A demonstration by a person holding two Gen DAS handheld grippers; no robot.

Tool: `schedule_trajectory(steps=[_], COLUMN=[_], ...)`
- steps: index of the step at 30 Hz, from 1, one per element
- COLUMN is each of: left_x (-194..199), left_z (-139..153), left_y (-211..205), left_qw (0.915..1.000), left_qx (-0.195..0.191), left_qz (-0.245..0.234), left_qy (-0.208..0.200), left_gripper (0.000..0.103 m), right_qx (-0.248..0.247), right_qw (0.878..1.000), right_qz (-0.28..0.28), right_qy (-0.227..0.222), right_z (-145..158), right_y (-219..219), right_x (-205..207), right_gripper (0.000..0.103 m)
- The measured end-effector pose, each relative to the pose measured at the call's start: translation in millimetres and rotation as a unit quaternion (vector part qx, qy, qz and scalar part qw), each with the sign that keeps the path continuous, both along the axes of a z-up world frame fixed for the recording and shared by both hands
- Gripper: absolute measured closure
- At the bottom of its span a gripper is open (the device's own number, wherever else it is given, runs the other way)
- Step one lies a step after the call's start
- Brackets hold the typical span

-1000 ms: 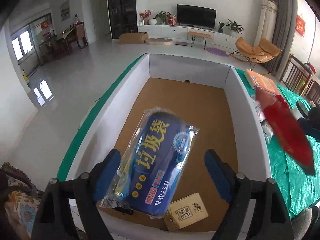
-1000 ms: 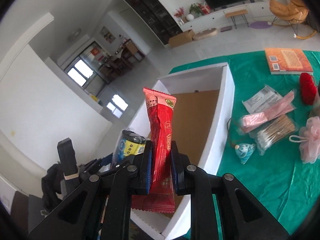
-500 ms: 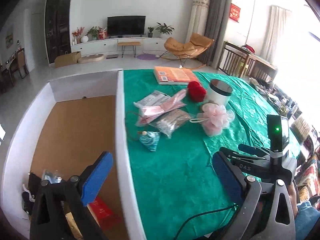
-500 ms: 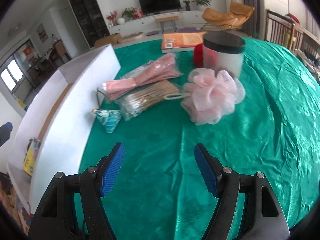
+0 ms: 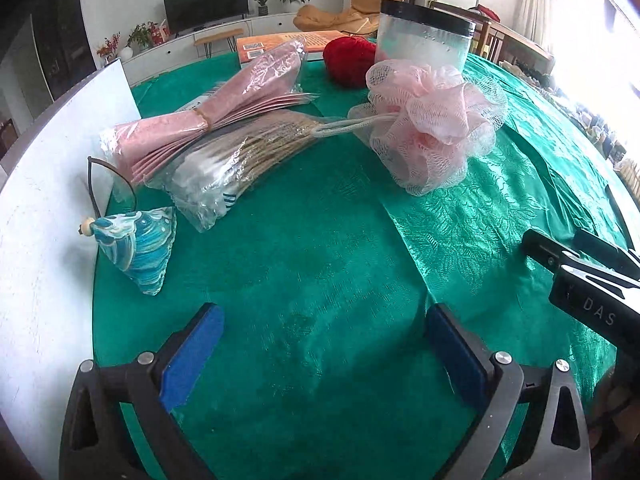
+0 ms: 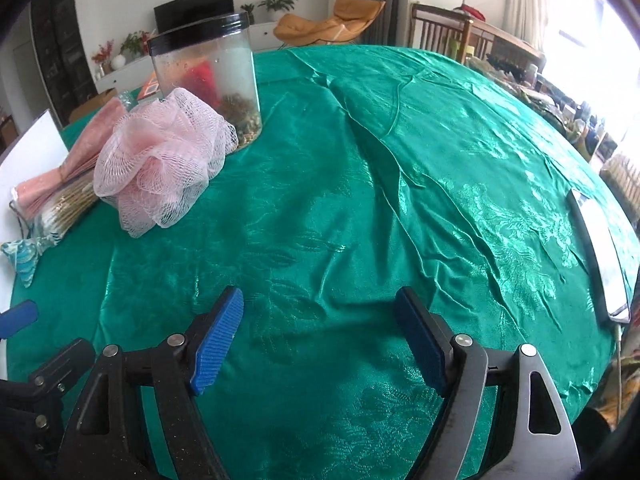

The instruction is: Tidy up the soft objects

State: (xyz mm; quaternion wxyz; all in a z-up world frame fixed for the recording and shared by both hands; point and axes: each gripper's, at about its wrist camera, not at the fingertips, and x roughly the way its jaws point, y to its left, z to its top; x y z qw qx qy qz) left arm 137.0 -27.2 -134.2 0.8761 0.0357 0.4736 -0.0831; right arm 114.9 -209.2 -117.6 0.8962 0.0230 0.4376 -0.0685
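A pink mesh bath pouf (image 5: 432,120) lies on the green tablecloth (image 5: 320,280), also in the right wrist view (image 6: 160,160). Left of it lie a clear bag of cotton swabs (image 5: 236,164), a pink bundle in plastic (image 5: 208,116) and a small blue patterned pouch (image 5: 140,248). A red soft ball (image 5: 348,60) sits behind. The white box wall (image 5: 44,220) stands at the left. My left gripper (image 5: 324,352) is open and empty, low over the cloth. My right gripper (image 6: 320,340) is open and empty too.
A clear jar with a black lid (image 6: 208,72) stands behind the pouf. An orange book (image 5: 280,42) lies at the far side. A phone (image 6: 600,256) lies at the table's right edge. Part of the right tool (image 5: 588,280) shows beside my left gripper.
Both grippers let go of their packets into the box and swung right, out over the green cloth. Both now stand open and closer to the pouf and bags.
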Motion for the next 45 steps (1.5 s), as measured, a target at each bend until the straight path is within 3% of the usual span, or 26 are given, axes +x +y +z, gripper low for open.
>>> schedule_trajectory(steps=[7,11,21,26,45], left_x=[5,12,17,17,17], left_z=[-3,0,-1,-3,-3], left_y=[-5,0,5,10,9], left_qw=[1.0000,0.9994,0.9994,0.9970,0.9969], left_qx=[0.004,0.009,0.005,-0.003,-0.003], left_qz=[-0.004,-0.017,-0.034,-0.075,-0.075], left_qy=[0.001,0.030,0.005,-0.021,-0.022], left_gripper=[0.000,0.000,0.000,0.000,0.000], right_qx=[0.005,0.005,0.005,0.005,0.005], right_qw=[1.000,1.000,1.000,1.000,1.000], right_qz=[-0.002,-0.002,-0.002,-0.002,-0.002], right_qy=[0.000,0.000,0.000,0.000,0.000], right_z=[-1,0,-1,-1,-1], right_y=[-2,-1,-1,0,0], right_x=[0,0,0,-1,-1], right_gripper=[0.017,0.017,0.017,0.017,0.016])
